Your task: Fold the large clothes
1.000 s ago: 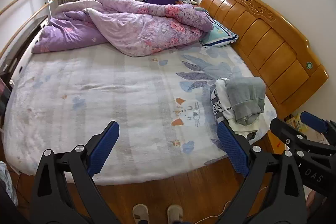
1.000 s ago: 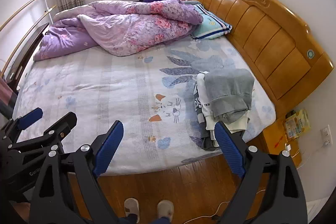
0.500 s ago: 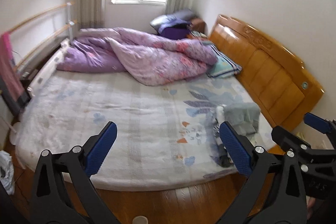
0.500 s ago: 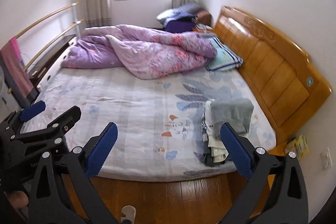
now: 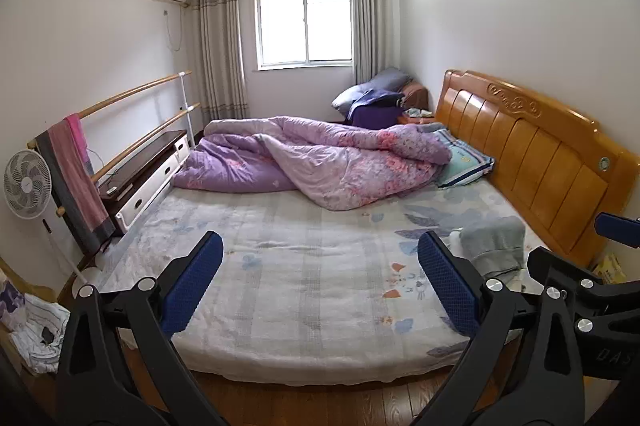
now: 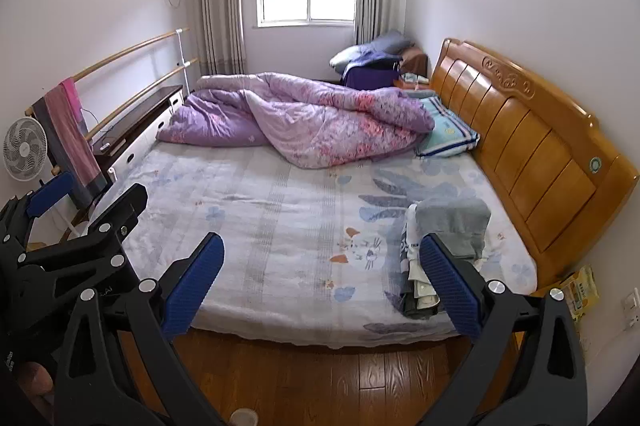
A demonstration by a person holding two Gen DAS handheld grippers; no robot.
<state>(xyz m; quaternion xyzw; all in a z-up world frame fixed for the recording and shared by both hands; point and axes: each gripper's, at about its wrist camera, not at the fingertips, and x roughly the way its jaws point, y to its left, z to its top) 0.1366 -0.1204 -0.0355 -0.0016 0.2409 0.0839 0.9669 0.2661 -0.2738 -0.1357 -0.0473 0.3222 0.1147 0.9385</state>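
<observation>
**Tools lift level, room comes into view**

My left tool (image 5: 320, 278) and right tool (image 6: 320, 278) hang spread wide and empty beyond the bed's edge, tipped up since a second ago: window (image 5: 306, 24) and ceiling now show. The stack of folded clothes topped by a grey garment (image 6: 450, 230) sits unchanged on the pale floral-sheeted bed (image 6: 280, 210), near the orange wooden headboard (image 6: 532, 146).

Purple quilt (image 5: 320, 162) bunched on bed (image 5: 304, 290) — fan (image 5: 25, 184) beside.
</observation>
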